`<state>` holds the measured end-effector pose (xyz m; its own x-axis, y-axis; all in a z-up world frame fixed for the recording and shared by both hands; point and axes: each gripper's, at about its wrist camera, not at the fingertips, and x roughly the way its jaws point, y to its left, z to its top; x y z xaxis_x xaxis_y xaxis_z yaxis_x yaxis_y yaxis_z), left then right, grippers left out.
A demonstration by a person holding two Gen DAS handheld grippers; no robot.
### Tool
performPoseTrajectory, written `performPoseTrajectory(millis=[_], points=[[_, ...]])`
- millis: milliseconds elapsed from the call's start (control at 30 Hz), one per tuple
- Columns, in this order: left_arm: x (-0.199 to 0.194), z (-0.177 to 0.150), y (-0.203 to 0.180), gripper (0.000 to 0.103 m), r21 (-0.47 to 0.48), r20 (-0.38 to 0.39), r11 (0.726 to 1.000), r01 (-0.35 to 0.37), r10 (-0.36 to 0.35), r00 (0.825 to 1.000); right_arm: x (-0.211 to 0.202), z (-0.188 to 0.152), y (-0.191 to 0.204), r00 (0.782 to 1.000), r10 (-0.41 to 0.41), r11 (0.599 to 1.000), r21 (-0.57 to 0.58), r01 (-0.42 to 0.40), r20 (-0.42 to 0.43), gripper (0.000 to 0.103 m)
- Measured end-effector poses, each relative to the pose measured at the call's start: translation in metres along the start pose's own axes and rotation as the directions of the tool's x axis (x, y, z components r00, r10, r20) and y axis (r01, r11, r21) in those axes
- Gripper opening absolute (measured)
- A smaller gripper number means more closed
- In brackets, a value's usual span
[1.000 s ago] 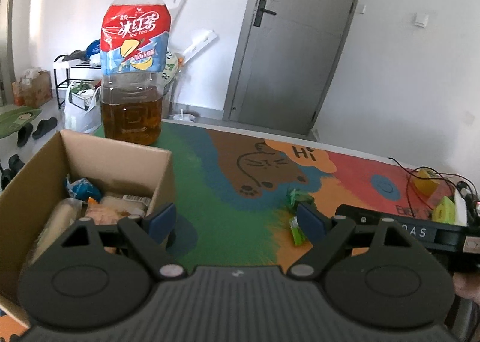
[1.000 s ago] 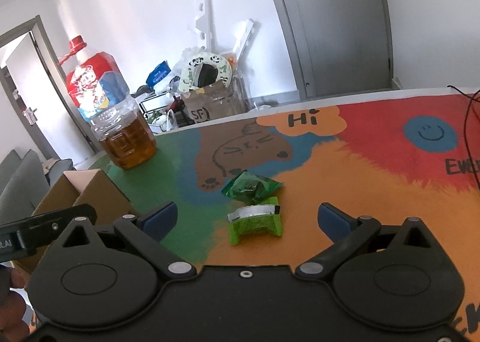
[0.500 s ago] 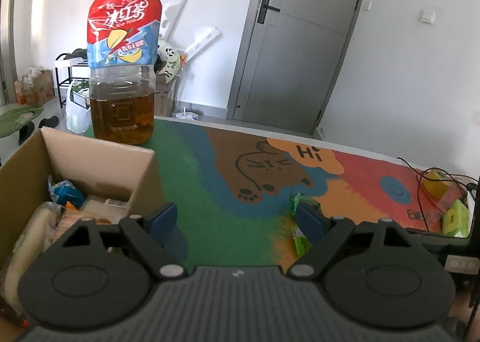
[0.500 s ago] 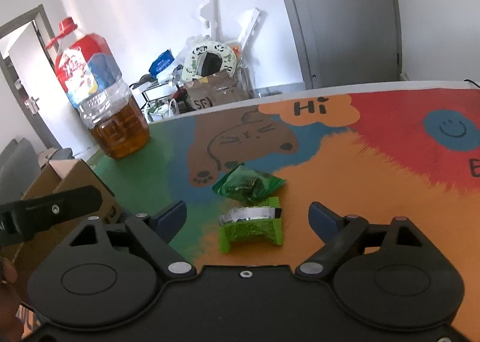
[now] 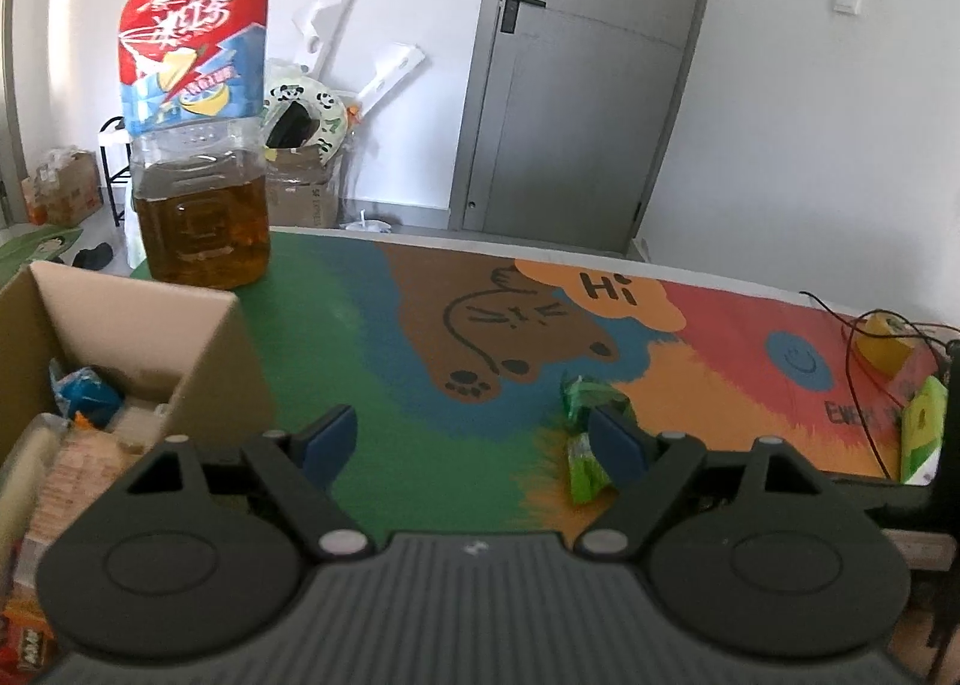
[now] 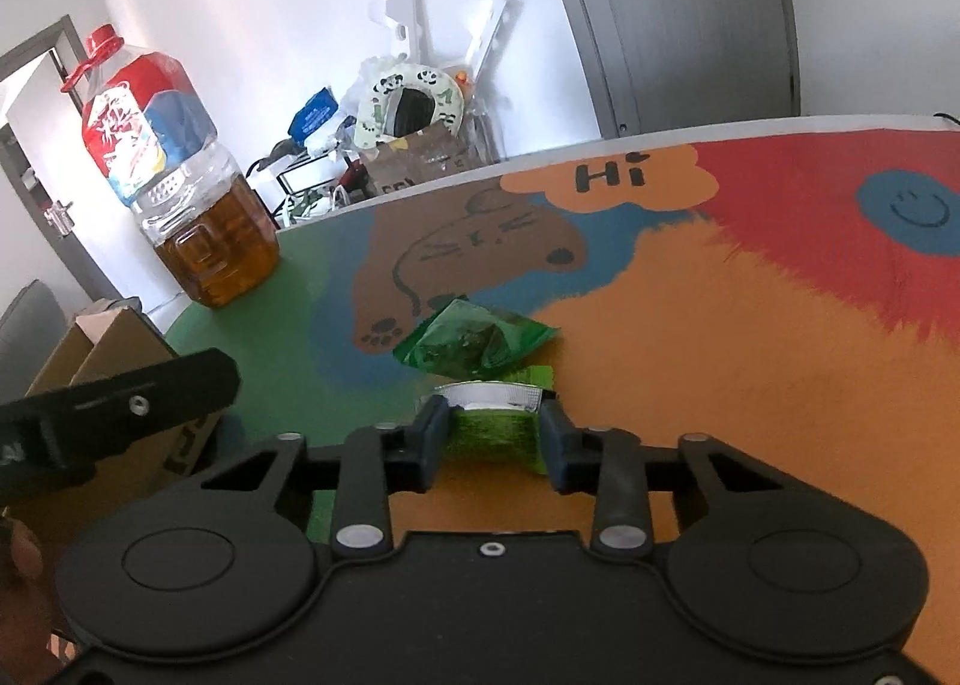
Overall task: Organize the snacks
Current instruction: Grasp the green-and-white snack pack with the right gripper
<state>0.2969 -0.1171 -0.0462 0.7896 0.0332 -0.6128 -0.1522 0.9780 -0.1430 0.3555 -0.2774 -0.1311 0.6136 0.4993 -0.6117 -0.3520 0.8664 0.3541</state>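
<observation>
Right gripper (image 6: 493,433) closing on green snack cup (image 6: 493,428)
Its fingers have just narrowed, pinching it; left gripper (image 5: 474,442) wide, empty. Next: lift into cardboard box (image 5: 150,325).

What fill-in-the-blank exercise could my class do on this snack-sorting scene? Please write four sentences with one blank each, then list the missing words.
1. The right gripper has just been closing and now pinches the bright ____ snack cup.
2. The cardboard box already holds several ____.
3. The tall bottle holding amber liquid has a ____ cap.
4. The left gripper is ____ and holds nothing.

Missing words: green; snacks; red; open
</observation>
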Motion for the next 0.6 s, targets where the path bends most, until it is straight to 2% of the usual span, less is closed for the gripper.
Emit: performPoseTrajectory(millis=[33,67,367,433,467,533,600], points=[[0.002,0.0,-0.002,0.084,0.004,-0.001,1.0,-0.002,0.002,1.0,-0.002,0.0,-0.001,1.0,0.007,1.0,0.004,-0.007,0.008,0.014],[0.003,0.0,-0.003,0.084,0.008,-0.002,1.0,-0.004,0.004,1.0,-0.003,0.001,-0.003,1.0,0.011,1.0,0.01,-0.011,0.008,0.007],[0.024,-0.002,-0.02,0.084,0.048,-0.024,0.999,-0.02,0.022,0.999,-0.011,0.002,-0.017,1.0,-0.005,0.999,0.051,0.004,0.017,0.007],[0.025,-0.004,-0.021,0.084,0.052,-0.026,0.999,-0.014,0.016,1.0,-0.016,0.003,-0.017,0.999,0.018,0.998,0.057,-0.02,0.037,0.013],[0.026,-0.004,-0.02,0.083,0.051,-0.024,0.999,-0.02,0.021,1.0,-0.017,0.004,-0.016,0.999,0.023,0.998,0.059,-0.025,0.041,0.027],[0.027,-0.003,-0.016,0.083,0.04,-0.02,0.999,-0.032,0.033,0.999,-0.016,0.004,-0.013,0.998,0.001,0.999,0.043,-0.003,0.058,0.039],[0.028,-0.003,-0.012,0.082,0.028,-0.017,0.999,-0.035,0.035,0.999,-0.01,0.004,-0.013,0.998,0.002,0.999,0.04,-0.004,0.057,0.044]])
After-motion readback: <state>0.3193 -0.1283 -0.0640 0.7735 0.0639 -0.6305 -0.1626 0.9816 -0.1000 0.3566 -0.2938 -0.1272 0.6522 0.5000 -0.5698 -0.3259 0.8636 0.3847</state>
